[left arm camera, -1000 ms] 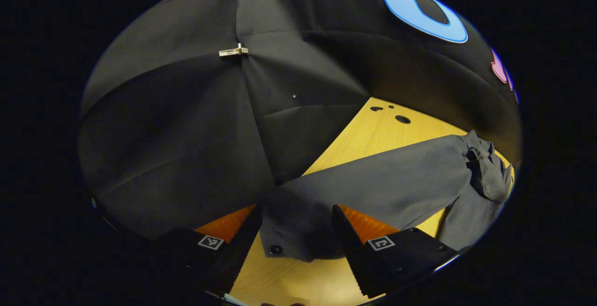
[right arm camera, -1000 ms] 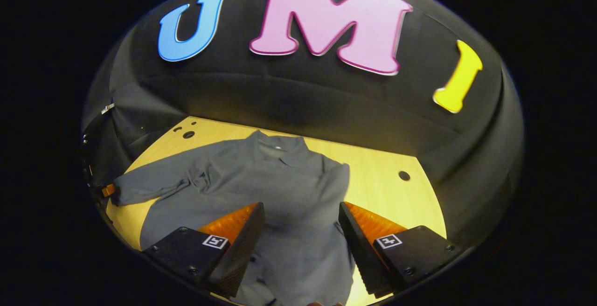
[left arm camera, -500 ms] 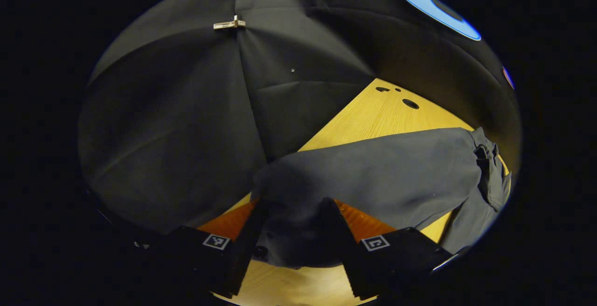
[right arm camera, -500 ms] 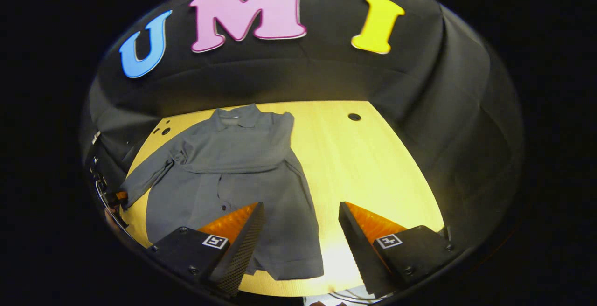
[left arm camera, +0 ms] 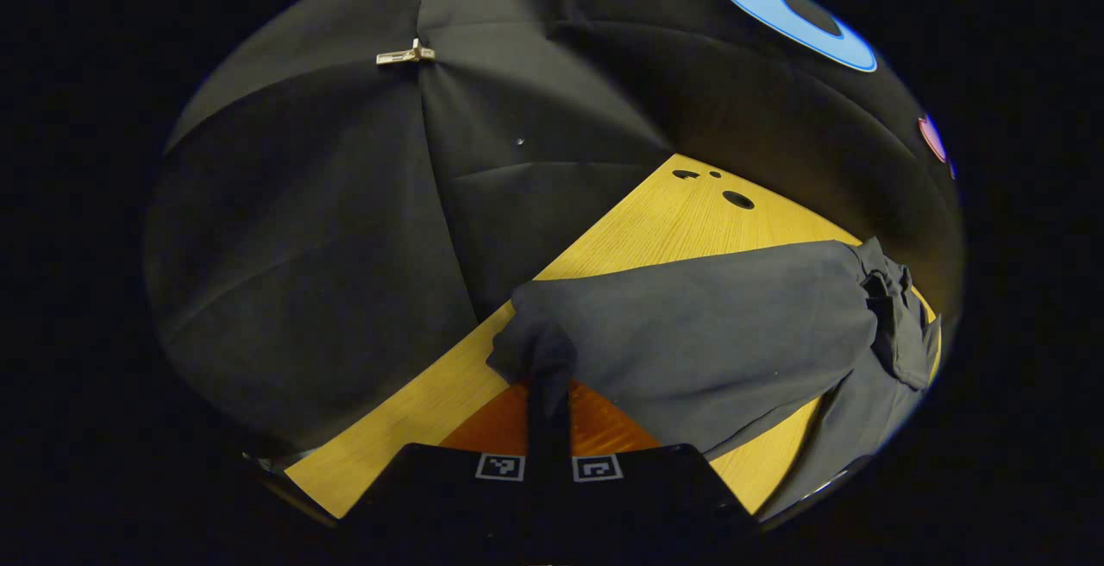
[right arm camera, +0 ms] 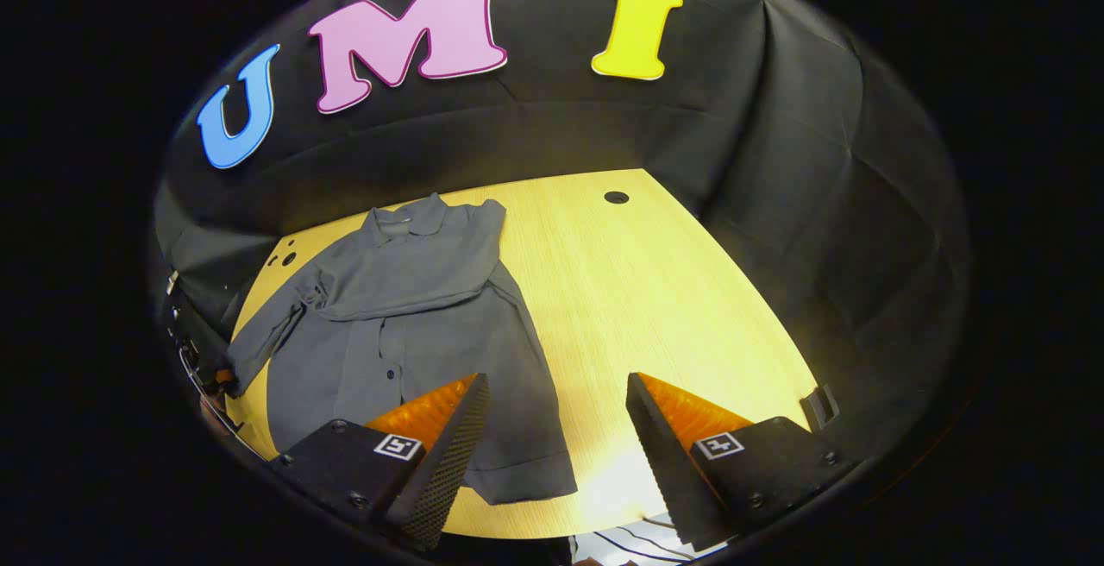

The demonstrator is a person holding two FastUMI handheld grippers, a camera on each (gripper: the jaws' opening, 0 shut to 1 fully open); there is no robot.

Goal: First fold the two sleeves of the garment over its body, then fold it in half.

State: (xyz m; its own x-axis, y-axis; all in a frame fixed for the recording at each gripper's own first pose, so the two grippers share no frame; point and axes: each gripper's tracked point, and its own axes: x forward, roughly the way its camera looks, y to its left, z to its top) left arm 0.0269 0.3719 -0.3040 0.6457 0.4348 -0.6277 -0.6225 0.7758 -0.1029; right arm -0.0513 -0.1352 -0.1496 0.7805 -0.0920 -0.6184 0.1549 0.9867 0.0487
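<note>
- The grey garment (right arm camera: pixel 405 324) lies flat on the wooden table (right arm camera: pixel 655 290), on its left part, with the collar toward the far wall and the hem at the near edge.
- One sleeve is already laid across the chest, I think to make the body narrow before the half fold; the other sleeve (right arm camera: pixel 263 337) stretches out to the left edge of the table.
- The left gripper (left arm camera: pixel 549 376) has its fingers closed together on the cuff end of this left sleeve (left arm camera: pixel 690 342), so I judge it is ready to carry the sleeve over the body.
- The right gripper (right arm camera: pixel 556 437) hangs above the near edge with its jaws wide apart and holds nothing, probably to stay out of the way.
- The right gripper view gives the whole garment and its place; the left gripper view gives the pinch itself and the bunched shoulder (left arm camera: pixel 897 324) from close.
</note>
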